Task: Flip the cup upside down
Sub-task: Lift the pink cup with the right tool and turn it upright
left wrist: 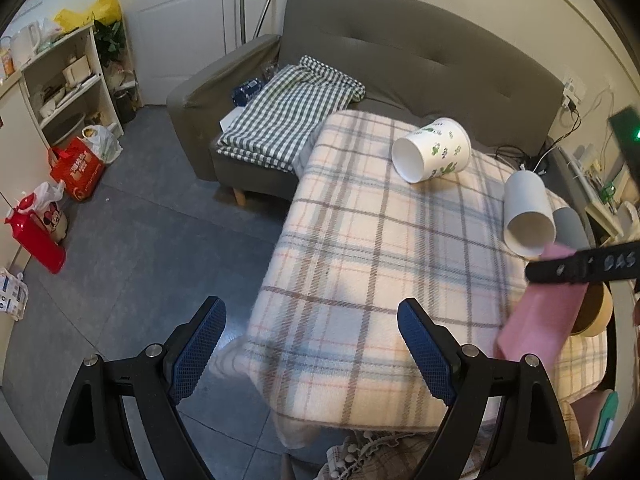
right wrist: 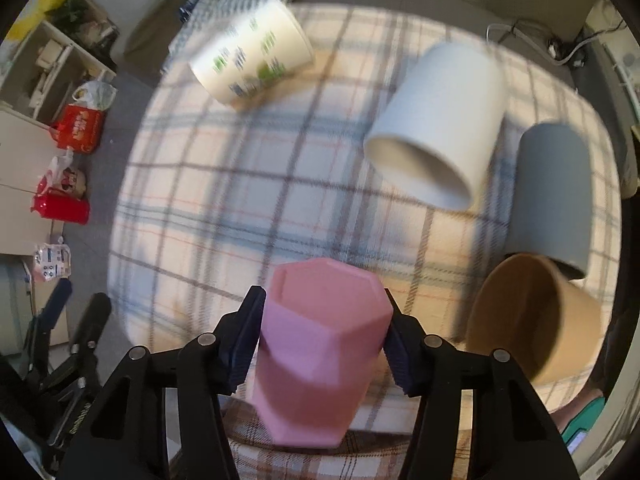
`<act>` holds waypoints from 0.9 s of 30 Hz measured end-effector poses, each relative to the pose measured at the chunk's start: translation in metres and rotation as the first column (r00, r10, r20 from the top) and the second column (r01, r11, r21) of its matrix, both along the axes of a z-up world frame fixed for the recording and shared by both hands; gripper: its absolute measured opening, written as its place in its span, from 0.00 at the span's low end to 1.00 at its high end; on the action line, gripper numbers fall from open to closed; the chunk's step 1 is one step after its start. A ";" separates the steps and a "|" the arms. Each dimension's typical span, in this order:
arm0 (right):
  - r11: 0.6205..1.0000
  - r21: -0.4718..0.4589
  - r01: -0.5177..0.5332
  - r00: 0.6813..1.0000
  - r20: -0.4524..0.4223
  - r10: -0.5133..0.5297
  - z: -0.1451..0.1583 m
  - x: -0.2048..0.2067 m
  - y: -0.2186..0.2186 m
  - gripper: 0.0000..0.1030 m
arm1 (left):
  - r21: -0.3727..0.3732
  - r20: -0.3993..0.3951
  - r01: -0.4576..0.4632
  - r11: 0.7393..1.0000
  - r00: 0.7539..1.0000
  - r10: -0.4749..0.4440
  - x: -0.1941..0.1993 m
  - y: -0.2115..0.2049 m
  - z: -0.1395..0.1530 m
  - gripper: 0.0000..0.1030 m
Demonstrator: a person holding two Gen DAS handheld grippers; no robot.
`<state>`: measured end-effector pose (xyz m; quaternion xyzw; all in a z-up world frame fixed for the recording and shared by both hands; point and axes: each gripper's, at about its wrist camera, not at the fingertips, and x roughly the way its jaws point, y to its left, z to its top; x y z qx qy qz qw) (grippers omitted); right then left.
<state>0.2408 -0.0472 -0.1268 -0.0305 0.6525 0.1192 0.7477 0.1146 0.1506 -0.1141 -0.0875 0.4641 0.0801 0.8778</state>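
My right gripper (right wrist: 324, 332) is shut on a pink faceted cup (right wrist: 320, 344) and holds it above the near edge of the plaid-covered table (right wrist: 240, 200), its mouth facing away from the camera. The same pink cup (left wrist: 544, 312) shows at the right of the left wrist view, held by the right gripper's black finger (left wrist: 580, 268). My left gripper (left wrist: 312, 344) is open and empty, over the table's front left corner.
On the table lie a white cactus-print cup (left wrist: 432, 152), a white cup (left wrist: 526, 216), a grey cup (right wrist: 554, 196) and a brown paper cup (right wrist: 532, 316), all on their sides. A grey sofa (left wrist: 400, 52) stands behind. Shelves and bags line the left wall.
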 end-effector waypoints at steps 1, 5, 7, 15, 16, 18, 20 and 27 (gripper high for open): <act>1.000 0.003 -0.003 1.000 0.030 0.003 0.008 -0.002 0.000 0.54 | 0.001 0.005 -0.001 1.000 1.000 0.001 -0.002 -0.001 0.002 0.88; 0.999 0.044 -0.032 0.979 0.202 0.022 0.046 -0.016 -0.004 0.53 | 0.000 0.022 -0.003 1.000 1.000 0.003 -0.007 -0.006 0.008 0.88; 0.998 0.043 -0.044 0.954 0.297 0.029 0.056 -0.026 -0.004 0.53 | -0.007 0.025 -0.004 1.000 1.000 0.004 -0.008 -0.009 0.009 0.88; 0.995 -0.056 -0.088 0.849 0.519 0.104 0.063 -0.049 -0.001 0.53 | -0.008 0.025 -0.005 1.000 1.000 0.005 -0.007 -0.019 0.010 0.88; 0.995 -0.054 -0.086 0.851 0.515 0.101 0.062 -0.048 -0.002 0.53 | -0.008 0.023 -0.005 1.000 1.000 0.005 -0.006 -0.020 0.009 0.88; 0.995 -0.054 -0.086 0.855 0.509 0.101 0.057 -0.046 -0.002 0.53 | -0.008 0.018 -0.003 1.000 1.000 0.004 -0.004 -0.022 0.008 0.88; 0.995 -0.053 -0.089 0.858 0.504 0.103 0.051 -0.044 -0.002 0.53 | -0.005 0.012 0.000 1.000 1.000 0.000 -0.002 -0.024 0.006 0.88; 0.993 -0.059 -0.106 0.871 0.476 0.121 0.034 -0.037 0.004 0.53 | -0.003 0.001 0.007 1.000 1.000 -0.007 0.006 -0.029 0.001 0.88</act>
